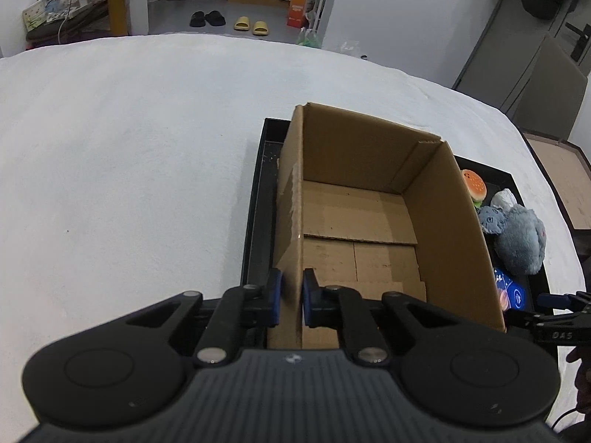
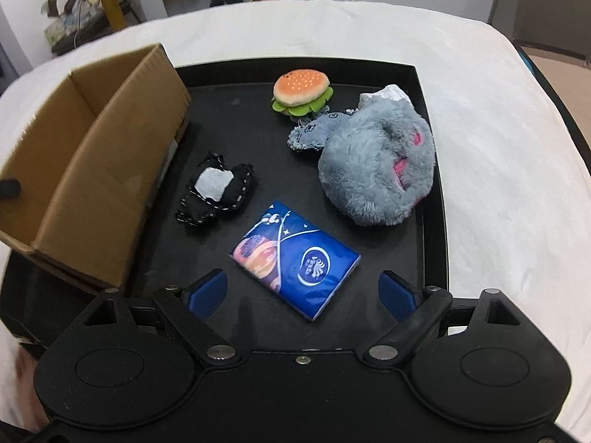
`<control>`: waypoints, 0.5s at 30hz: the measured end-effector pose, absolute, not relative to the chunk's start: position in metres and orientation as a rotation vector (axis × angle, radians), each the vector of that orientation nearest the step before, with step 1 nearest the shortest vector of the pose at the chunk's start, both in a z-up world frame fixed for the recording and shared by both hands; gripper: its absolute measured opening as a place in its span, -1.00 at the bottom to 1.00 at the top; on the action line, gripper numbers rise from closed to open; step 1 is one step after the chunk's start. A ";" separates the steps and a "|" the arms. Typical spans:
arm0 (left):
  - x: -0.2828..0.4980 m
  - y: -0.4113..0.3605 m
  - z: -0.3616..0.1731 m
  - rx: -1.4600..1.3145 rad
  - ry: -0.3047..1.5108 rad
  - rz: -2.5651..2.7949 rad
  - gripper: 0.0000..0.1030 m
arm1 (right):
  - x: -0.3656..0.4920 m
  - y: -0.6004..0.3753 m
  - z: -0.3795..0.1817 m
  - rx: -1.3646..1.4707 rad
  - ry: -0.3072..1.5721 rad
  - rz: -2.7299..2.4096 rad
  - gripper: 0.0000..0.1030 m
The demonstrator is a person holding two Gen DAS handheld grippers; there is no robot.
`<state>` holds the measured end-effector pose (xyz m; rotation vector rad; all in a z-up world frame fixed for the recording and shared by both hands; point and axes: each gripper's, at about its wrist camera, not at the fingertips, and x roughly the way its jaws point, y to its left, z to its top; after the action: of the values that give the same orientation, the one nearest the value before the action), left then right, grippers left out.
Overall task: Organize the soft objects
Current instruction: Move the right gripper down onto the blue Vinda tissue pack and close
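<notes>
**A:** Pinching the left wall of the open brown cardboard box (image 1: 369, 170) with the left claw (image 1: 291, 297), pads narrowed onto the card. Holding the right claw (image 2: 303, 293) wide, hovering just short of the blue film-wrapped tissue pack (image 2: 295, 262).

**B:** Seeing it lying flat on the black rimmed tray (image 2: 432, 184), right of the box. Probably handling light and squashy, though slick in the film. Worth taking across the narrow width, squeezing gently.

**A:** Noticing more softness behind: the big grey furry plush (image 2: 373, 170), the small burger-shaped plush (image 2: 301, 90), the black stitched pouch with a white patch (image 2: 216, 193). Likely compressing easily, so biting deep into the bulk.

**B:** Resting the tray on a table (image 1: 129, 166) draped in fuzzy white cloth. Beyond, spotting black slippers (image 1: 207, 18) and yellow slippers (image 1: 251, 26) on a grey floor.
</notes>
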<state>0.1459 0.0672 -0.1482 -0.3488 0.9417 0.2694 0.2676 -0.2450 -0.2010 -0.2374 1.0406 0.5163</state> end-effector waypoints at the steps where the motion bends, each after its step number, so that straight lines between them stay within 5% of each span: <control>1: 0.147 0.068 -0.147 -0.352 0.945 0.270 -0.79 | 0.270 -0.244 -0.203 -0.251 1.039 0.515 0.71; 15: 0.157 0.068 -0.150 -0.302 0.985 0.267 -0.79 | 0.283 -0.222 -0.222 -0.406 0.978 0.545 0.70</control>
<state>0.1566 0.0675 -0.1497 -0.3021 0.9847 0.2674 0.2829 -0.2222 -0.2218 -0.4061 0.9776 0.5446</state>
